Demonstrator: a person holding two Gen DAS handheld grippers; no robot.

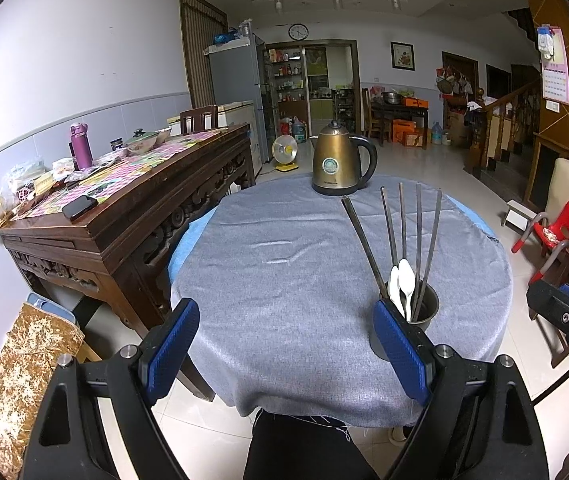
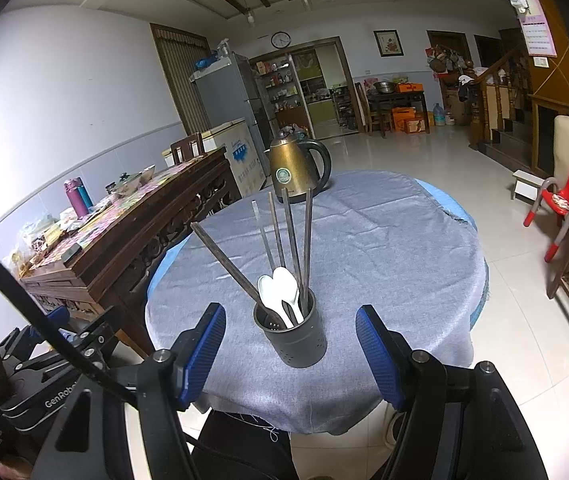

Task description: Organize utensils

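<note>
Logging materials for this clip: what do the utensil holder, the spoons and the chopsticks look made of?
Utensil holder: likely metal, dull dark-grey finish with small punched holes in its wall. Spoons: white and glossy, either ceramic or plastic; the look leaves it open. Chopsticks: dark brown and matte, probably wood or bamboo.

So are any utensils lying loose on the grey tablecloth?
No, the chopsticks and white spoons all stand in the holder.
</note>
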